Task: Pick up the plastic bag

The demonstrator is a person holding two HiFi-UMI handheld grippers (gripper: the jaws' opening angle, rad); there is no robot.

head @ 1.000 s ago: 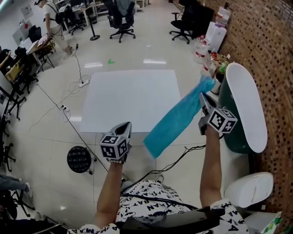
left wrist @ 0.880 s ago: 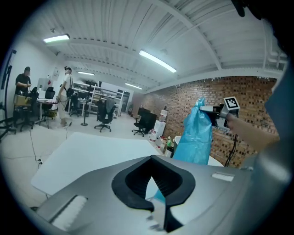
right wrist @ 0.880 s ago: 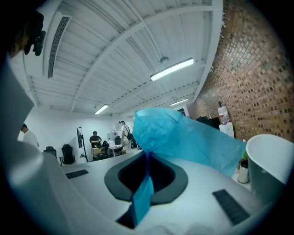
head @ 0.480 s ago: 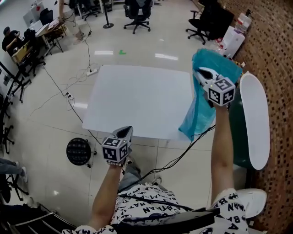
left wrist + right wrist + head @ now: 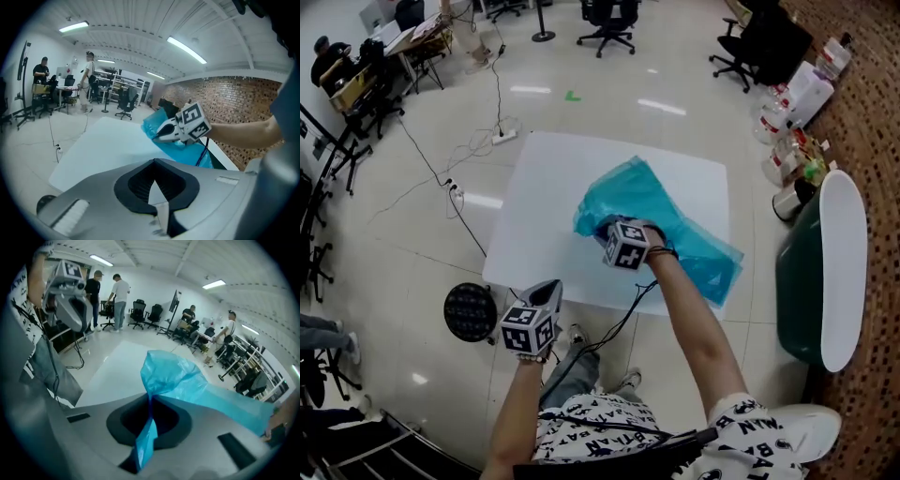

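The right tongs (image 5: 606, 227) are clamped shut on a pinched fold of the blue bag (image 5: 675, 216). In the right gripper view the thin film passes straight between the jaws and billows out beyond them. The left tongs (image 5: 551, 287) have their jaws together on nothing. They hang over the floor just off the near left corner of the white worktop (image 5: 553, 178), well apart from the bag. The bag spreads from the right tongs across the right half of the worktop, and its tail reaches the near right corner. Whether that tail rests on the surface or floats just above it cannot be told. The grasp looks made, so the step in hand is likely the lift itself. The next move probably calls for a firm clamp and a steady rise, since the slick film could slide out, and the loose tail has to clear the near edge without snagging. The right forearm crosses that near edge, with a black cable (image 5: 623, 314) trailing below it. A dark green bin (image 5: 797, 281) with a white lid stands close to the worktop's right side, with bottles beyond it along the brick wall, so room is tight there. Open floor lies beyond the far edge. To the left are floor cables (image 5: 441, 183) and a black round object (image 5: 471, 311). Straight up looks like the clearest way.
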